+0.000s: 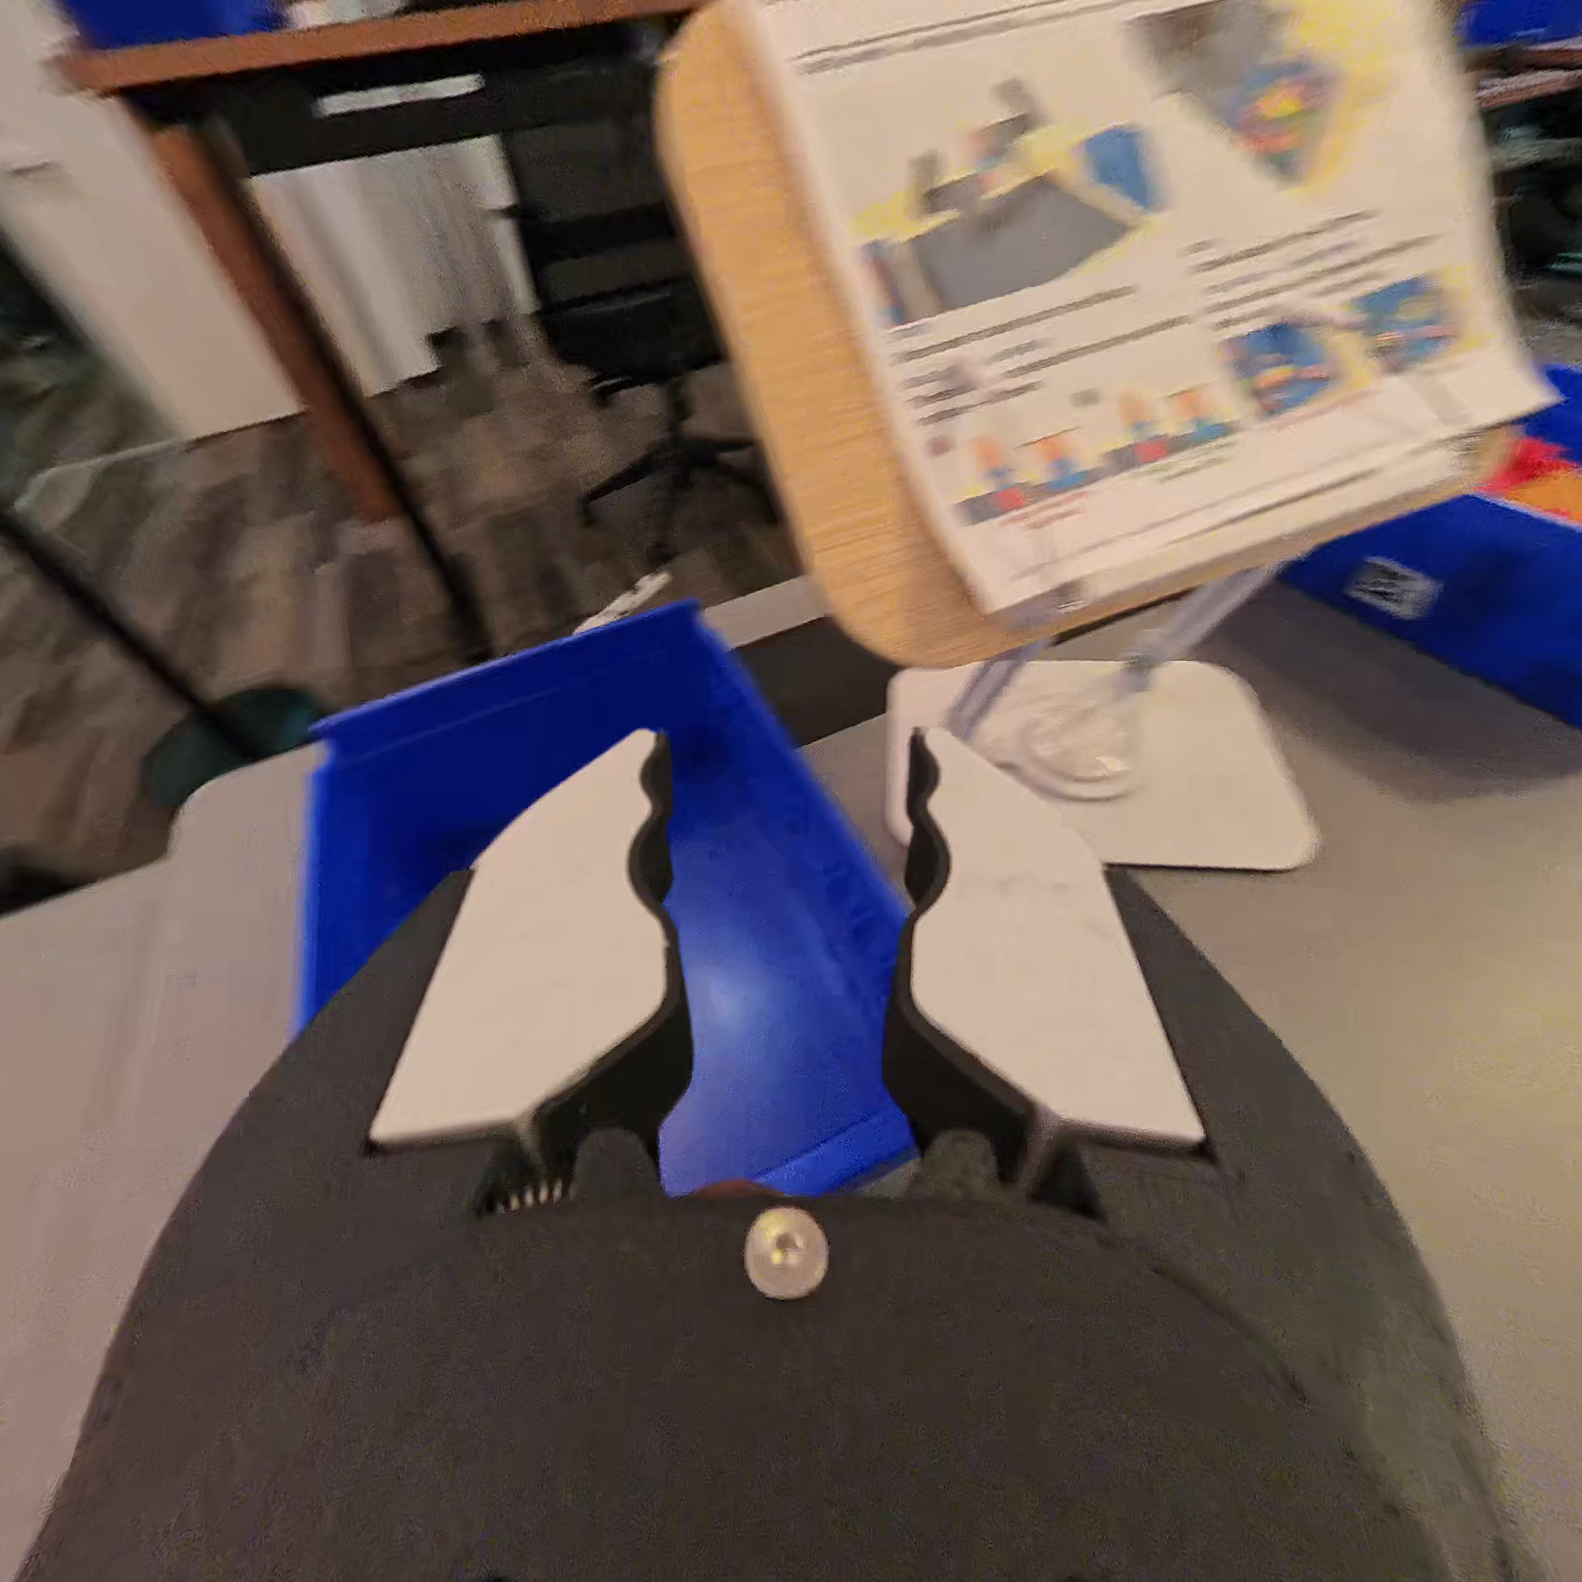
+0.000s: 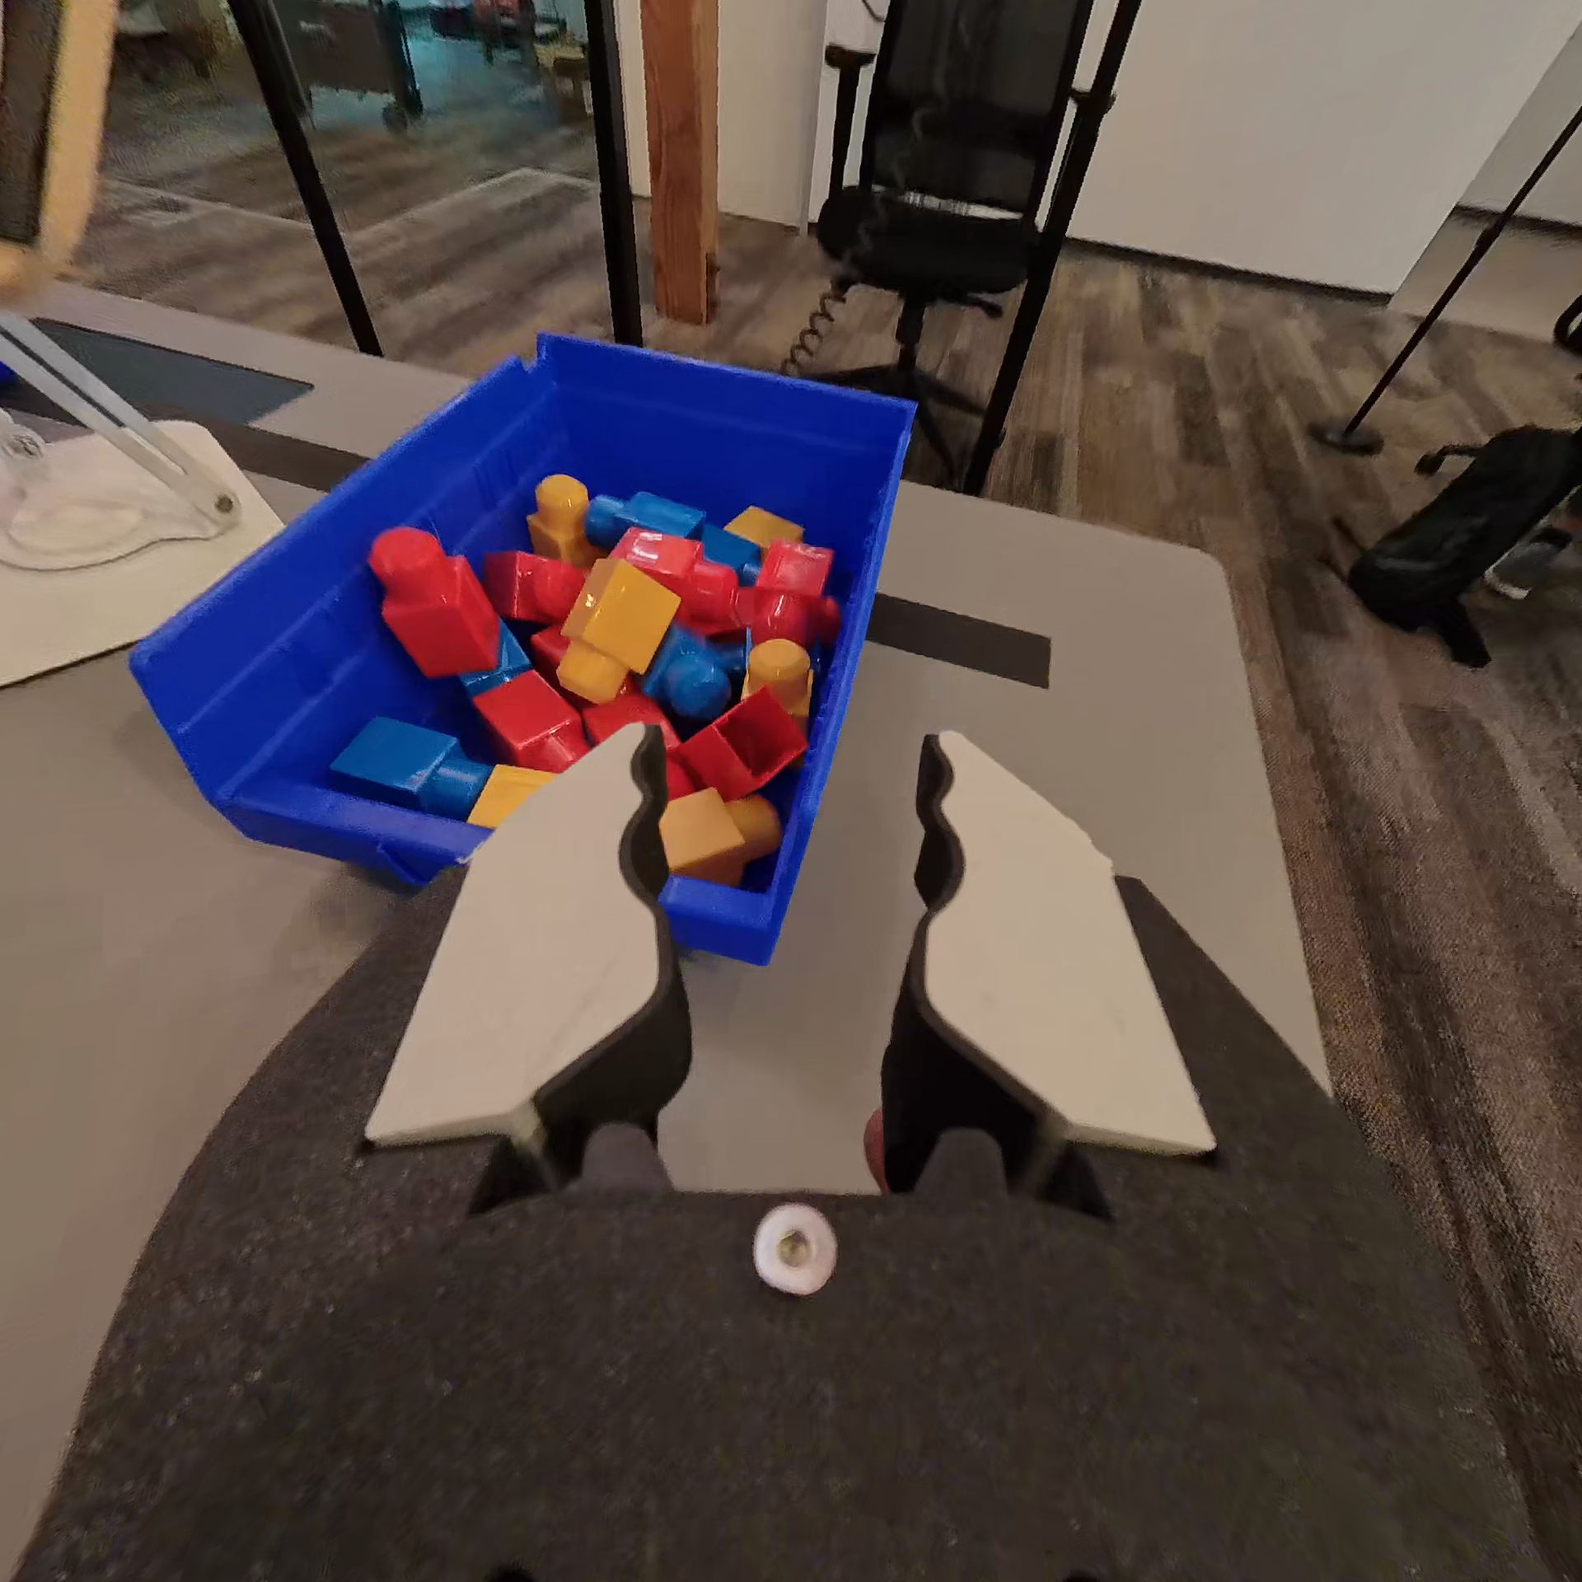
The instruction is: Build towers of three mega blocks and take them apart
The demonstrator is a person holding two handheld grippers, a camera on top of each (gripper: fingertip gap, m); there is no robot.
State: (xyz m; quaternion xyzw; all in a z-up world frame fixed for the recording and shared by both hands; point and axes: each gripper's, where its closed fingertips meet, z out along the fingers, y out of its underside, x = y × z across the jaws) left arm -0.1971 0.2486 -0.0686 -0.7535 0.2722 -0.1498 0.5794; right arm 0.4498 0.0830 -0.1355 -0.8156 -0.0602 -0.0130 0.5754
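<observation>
In the right wrist view a blue bin (image 2: pixel 282 651) on the grey table holds several red, yellow and blue mega blocks (image 2: pixel 616 616) in a loose heap. My right gripper (image 2: pixel 792 749) is open and empty, above the bin's near right corner. In the left wrist view my left gripper (image 1: pixel 788 745) is open and empty, hovering over a second blue bin (image 1: pixel 479 753) whose visible inside shows no blocks. That view is motion-blurred.
A wooden board with an instruction sheet (image 1: pixel 1113 291) stands on a clear stand with a white base (image 1: pixel 1198 770) between the bins; its base also shows in the right wrist view (image 2: pixel 103 548). The other blue bin (image 1: pixel 1455 591) shows at the right. The table edge (image 2: pixel 1233 685) is close on the right; an office chair (image 2: pixel 942 223) stands beyond. Across from one pair of fingers to the other is roughly 65 cm.
</observation>
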